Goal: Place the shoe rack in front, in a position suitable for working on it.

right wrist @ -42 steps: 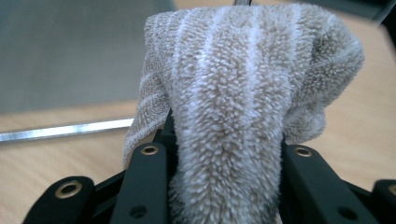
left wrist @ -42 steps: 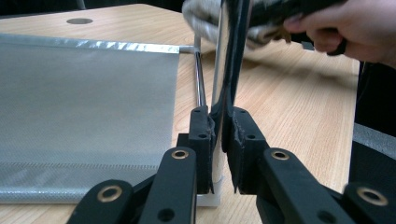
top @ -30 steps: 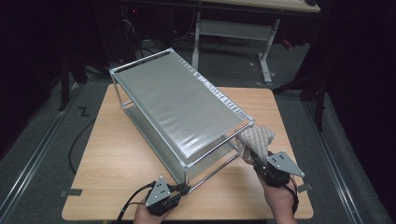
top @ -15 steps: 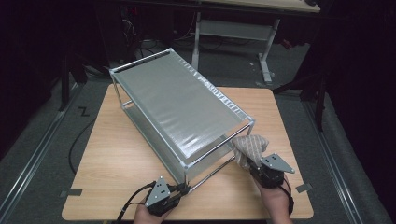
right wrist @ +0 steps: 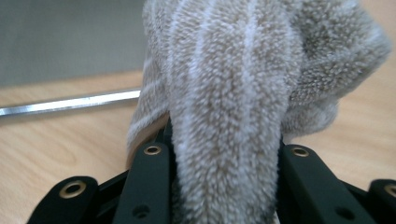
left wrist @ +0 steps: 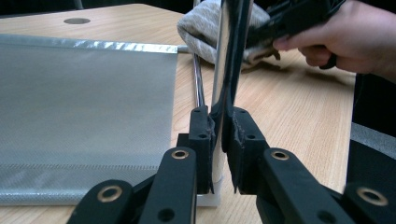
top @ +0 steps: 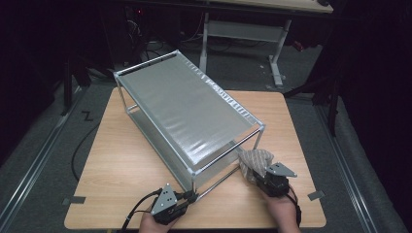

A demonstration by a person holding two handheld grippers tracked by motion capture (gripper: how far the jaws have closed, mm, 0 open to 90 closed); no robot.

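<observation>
Near the front edge of the worktop (top: 121, 165), the left hand-held gripper (top: 190, 197) has its jaws clamped on the chrome corner post (left wrist: 229, 60) of a metal rack (top: 184, 109). From the left gripper view, both black pads press against that upright post just above its white foot (left wrist: 208, 198), which stands on the wood. The person's left hand (top: 155, 224) holds this tool low and close to the worktop's near rim, with its cable (top: 133, 213) trailing off to the left.

On the other side, the right hand-held gripper (top: 257, 177) grips a beige, striped towel (top: 253, 162). Seen from the right gripper view, the folded cloth (right wrist: 233, 93) bulges up thickly between the two jaws, which pinch it from both sides and are partly closed around its bulk. The right hand (top: 282, 213) carries the tool, its grey three-cornered plate (top: 279, 171) on top. The towel sits just beside the rack's near right corner, close to the lower chrome rail (right wrist: 70, 105) and low over the wood; whether it touches the rail cannot be told.

The rack stands slantwise across the worktop, from its far left part to the near middle, with a silvery mesh shelf (top: 194, 121) on top and another lower shelf (left wrist: 84, 107) near the wood.
</observation>
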